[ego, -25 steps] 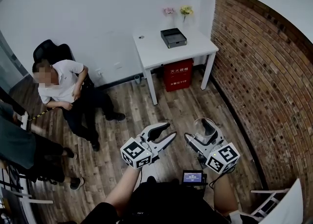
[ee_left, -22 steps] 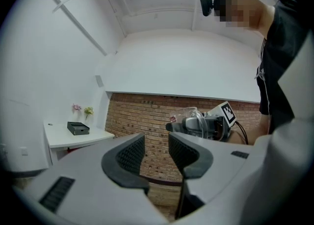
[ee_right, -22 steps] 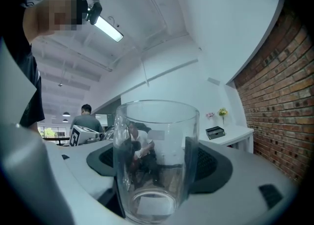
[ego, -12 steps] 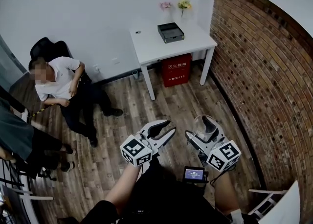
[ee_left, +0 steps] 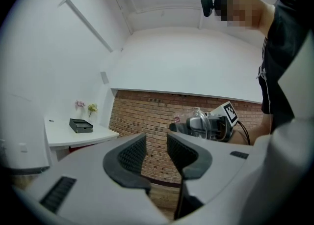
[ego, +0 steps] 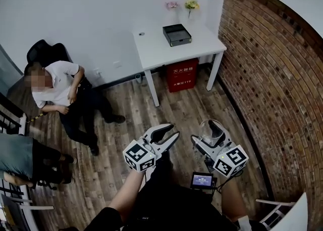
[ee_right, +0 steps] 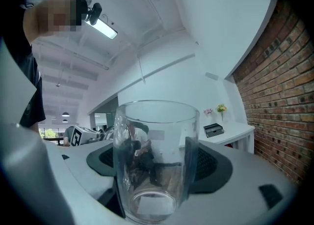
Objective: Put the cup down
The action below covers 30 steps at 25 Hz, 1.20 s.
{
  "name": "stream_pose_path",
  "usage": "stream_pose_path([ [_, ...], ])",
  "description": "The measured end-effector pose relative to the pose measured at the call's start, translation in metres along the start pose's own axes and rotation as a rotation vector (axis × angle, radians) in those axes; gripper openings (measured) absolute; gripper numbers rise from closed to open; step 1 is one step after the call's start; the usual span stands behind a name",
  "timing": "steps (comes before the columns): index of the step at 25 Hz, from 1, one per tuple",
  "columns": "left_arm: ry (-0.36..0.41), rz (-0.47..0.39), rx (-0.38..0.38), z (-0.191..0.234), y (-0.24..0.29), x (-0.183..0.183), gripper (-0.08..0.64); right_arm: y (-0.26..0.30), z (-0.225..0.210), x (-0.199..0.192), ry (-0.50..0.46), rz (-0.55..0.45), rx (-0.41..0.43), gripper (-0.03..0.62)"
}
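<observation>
Head view: the right tongs (ego: 208, 135) grip a clear glass cup (ego: 211, 129) in the air, above the wooden plank floor (ego: 176, 109) and just ahead of the person's legs. The left tongs (ego: 170, 132) hover beside them, apart and empty. A white rectangular surface (ego: 156, 48) stands well ahead in the corner where the white wall meets a red brick wall (ego: 272, 89). A black box (ego: 176, 35) sits near its back edge, and its front and left parts are bare. The cup is not yet put down; reaching a resting place and letting go appear to remain. The floor between is open. The brick wall hems in the right side, and a seated person (ego: 60, 94) is well off to the left.

Left gripper view: the tongs' jaws have just been closing to a narrow gap, with nothing between them.

Right gripper view: both pads press the upright cup's (ee_right: 154, 160) sides.
</observation>
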State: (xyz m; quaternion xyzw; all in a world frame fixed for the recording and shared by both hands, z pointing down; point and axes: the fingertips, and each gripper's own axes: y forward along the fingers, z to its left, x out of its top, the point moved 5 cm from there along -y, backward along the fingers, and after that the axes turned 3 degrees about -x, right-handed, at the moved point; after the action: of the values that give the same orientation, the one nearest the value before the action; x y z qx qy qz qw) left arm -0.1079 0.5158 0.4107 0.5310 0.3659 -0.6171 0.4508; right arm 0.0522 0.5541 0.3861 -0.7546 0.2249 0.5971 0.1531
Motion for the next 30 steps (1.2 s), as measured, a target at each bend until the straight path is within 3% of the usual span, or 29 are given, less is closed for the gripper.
stream_pose_path([
  [19,-0.024,-0.005,-0.059,0.232,0.059,0.043,0.133,0.204,-0.094,0.045,0.003,0.001,-0.093,0.403],
  [30,-0.019,-0.013,-0.093,0.321,0.081,0.056,0.128,0.283,-0.128,0.051,-0.003,0.006,-0.122,0.403],
])
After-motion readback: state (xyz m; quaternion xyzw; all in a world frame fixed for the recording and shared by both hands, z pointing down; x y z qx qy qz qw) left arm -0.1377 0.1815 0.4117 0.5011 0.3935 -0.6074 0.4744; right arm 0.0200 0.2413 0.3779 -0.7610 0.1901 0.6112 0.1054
